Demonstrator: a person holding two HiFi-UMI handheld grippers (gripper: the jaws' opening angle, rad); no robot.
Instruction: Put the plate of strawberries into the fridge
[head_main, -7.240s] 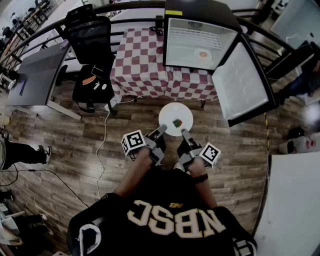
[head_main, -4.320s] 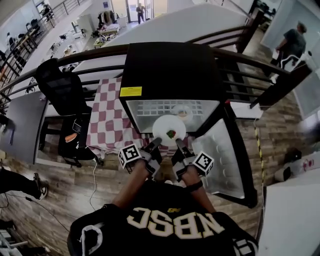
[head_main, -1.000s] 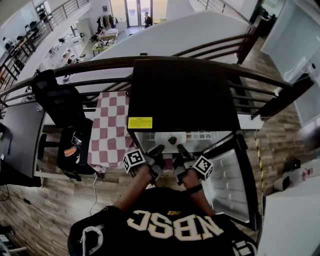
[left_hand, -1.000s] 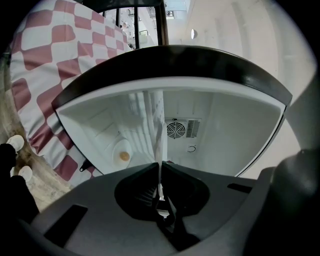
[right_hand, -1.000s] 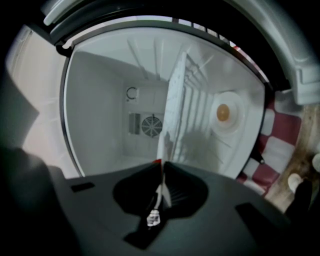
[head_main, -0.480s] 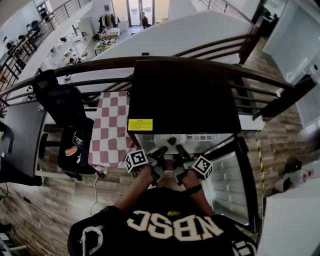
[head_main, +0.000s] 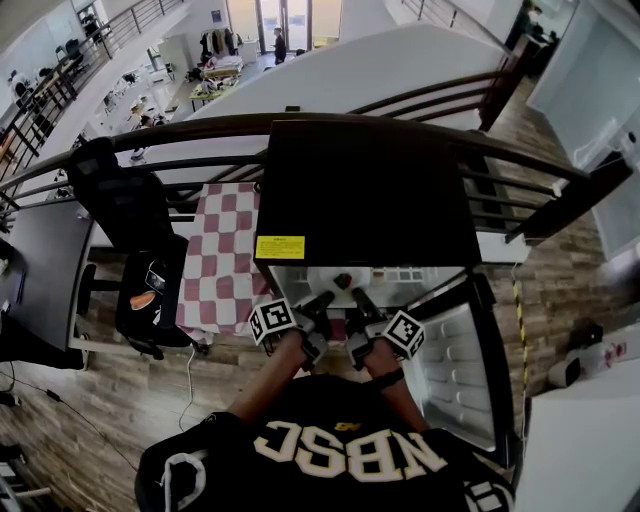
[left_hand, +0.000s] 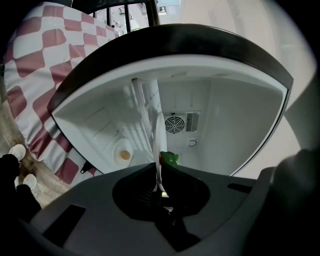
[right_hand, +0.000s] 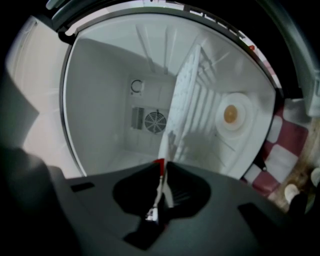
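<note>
A white plate (head_main: 340, 284) with a red strawberry (head_main: 343, 281) on it hangs level at the mouth of the open black fridge (head_main: 370, 190), its far half under the fridge top. My left gripper (head_main: 324, 298) is shut on the plate's left rim and my right gripper (head_main: 357, 294) on its right rim. In the left gripper view the plate (left_hand: 159, 140) shows edge-on between the closed jaws, the strawberry (left_hand: 169, 159) with green leaves just beyond. The right gripper view shows the plate's rim (right_hand: 165, 145) pinched the same way, inside the white fridge cavity.
The fridge door (head_main: 455, 360) stands open to the right. Inside are a wire shelf (right_hand: 187, 100), a back-wall fan (left_hand: 174, 123) and another small plate (right_hand: 231, 115) with something orange on it. A checkered tablecloth (head_main: 225, 260) and a black chair (head_main: 130, 200) are at the left.
Over the past seconds the plate came from out over the floor up to the fridge opening. In the last second it sits slightly deeper under the fridge top; both grippers hold still.
</note>
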